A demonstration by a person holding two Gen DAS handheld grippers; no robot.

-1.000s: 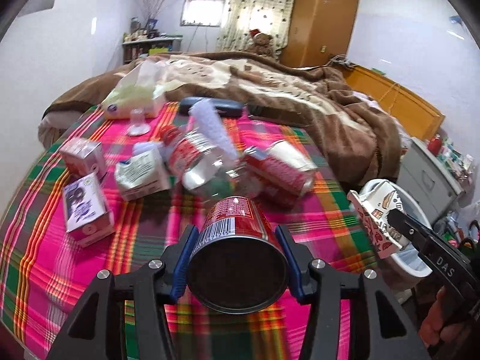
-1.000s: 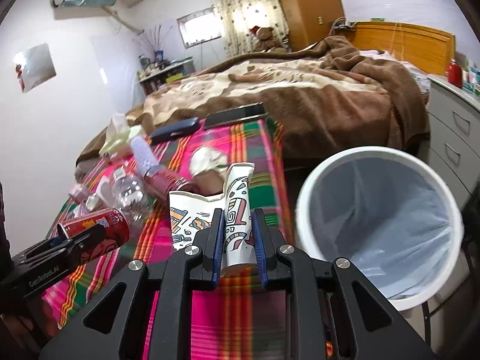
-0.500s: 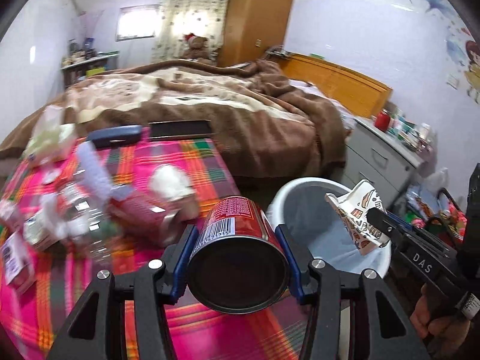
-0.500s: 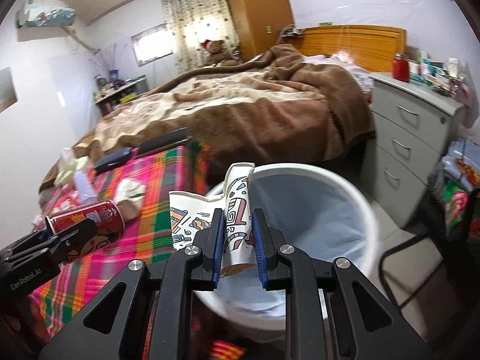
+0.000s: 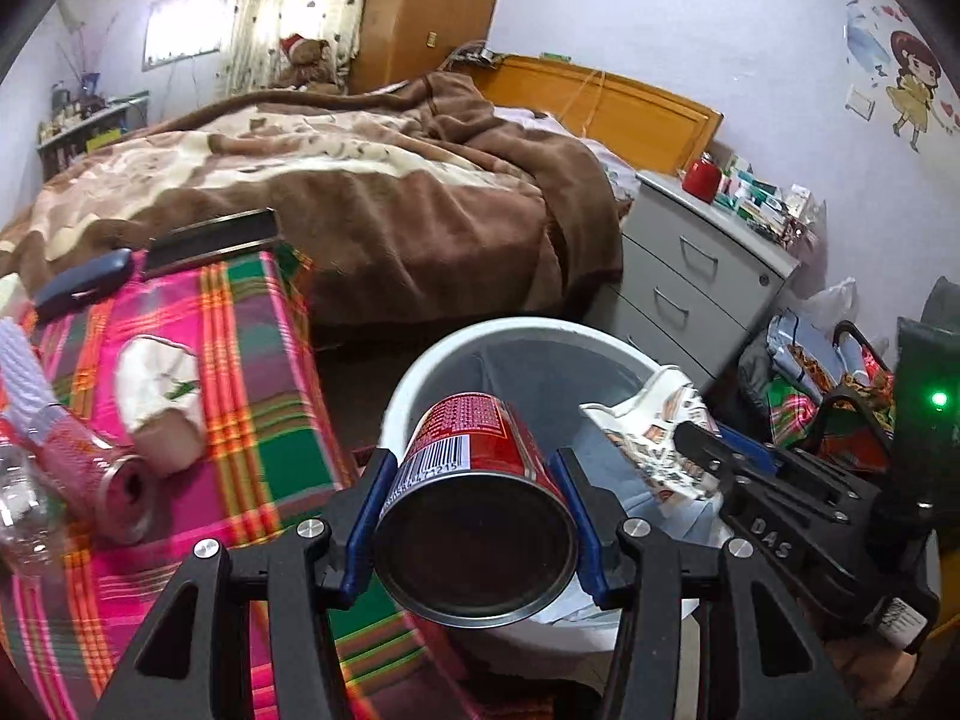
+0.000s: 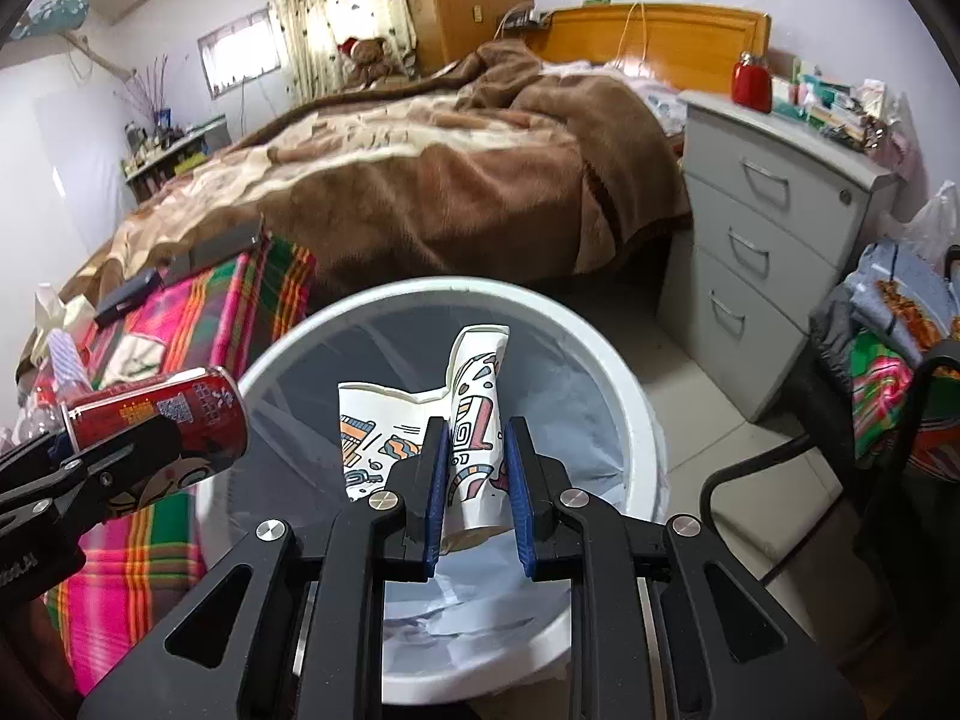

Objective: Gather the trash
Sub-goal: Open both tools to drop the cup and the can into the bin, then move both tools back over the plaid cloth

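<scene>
Fingers (image 5: 366,516) of the left gripper (image 5: 474,516) clamp a light, dentable can (image 5: 474,480) by its sides; the right gripper (image 6: 477,468) pinches a flattened, flimsy paper cup (image 6: 474,420) above the bin (image 6: 624,396)

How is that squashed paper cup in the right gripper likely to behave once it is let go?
The paper cup looks flattened and creased, so probably floppy and light. Shut on it, the right gripper is above the bin; it should likely drop in without rolling.

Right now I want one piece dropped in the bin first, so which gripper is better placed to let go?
Right. The right gripper holds the crushed paper cup over the middle of the white bin. The left gripper's red can hangs over the bin's near rim, beside the bed.
</scene>
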